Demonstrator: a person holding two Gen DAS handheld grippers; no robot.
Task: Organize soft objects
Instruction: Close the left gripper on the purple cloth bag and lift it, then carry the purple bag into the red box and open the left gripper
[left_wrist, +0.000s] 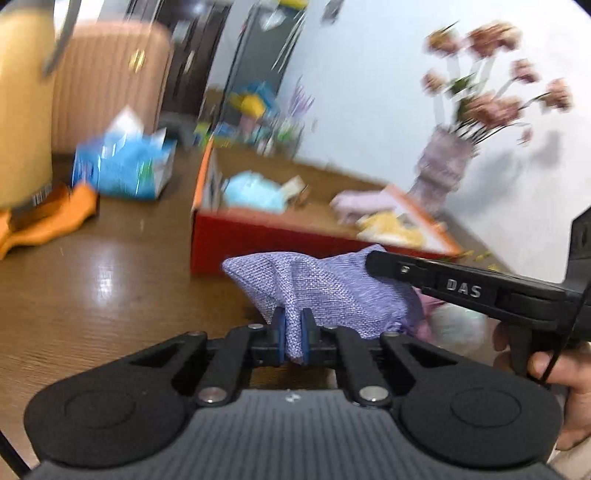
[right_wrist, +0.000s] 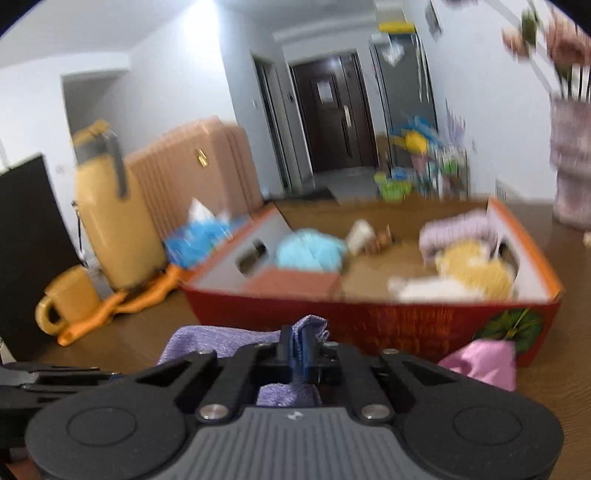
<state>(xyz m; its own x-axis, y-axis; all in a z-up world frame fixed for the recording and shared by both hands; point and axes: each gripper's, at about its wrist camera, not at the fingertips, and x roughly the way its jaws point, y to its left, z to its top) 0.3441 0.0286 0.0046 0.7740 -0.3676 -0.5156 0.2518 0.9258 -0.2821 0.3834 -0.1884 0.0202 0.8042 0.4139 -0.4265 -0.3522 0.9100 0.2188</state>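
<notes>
The left claw (left_wrist: 293, 328) pinches one lilac cloth (left_wrist: 321, 288); the right claw (right_wrist: 301, 349) pinches it too, from three o'clock. The cloth hangs just before the red box (right_wrist: 369, 325), at twelve. Best lift both ends evenly to clear the rim. Inside: one blue plush (right_wrist: 310, 253), one yellow plush (right_wrist: 476, 273).

Red box wall (left_wrist: 280, 240) just ahead; bare table (left_wrist: 110, 280) leftward.
</notes>
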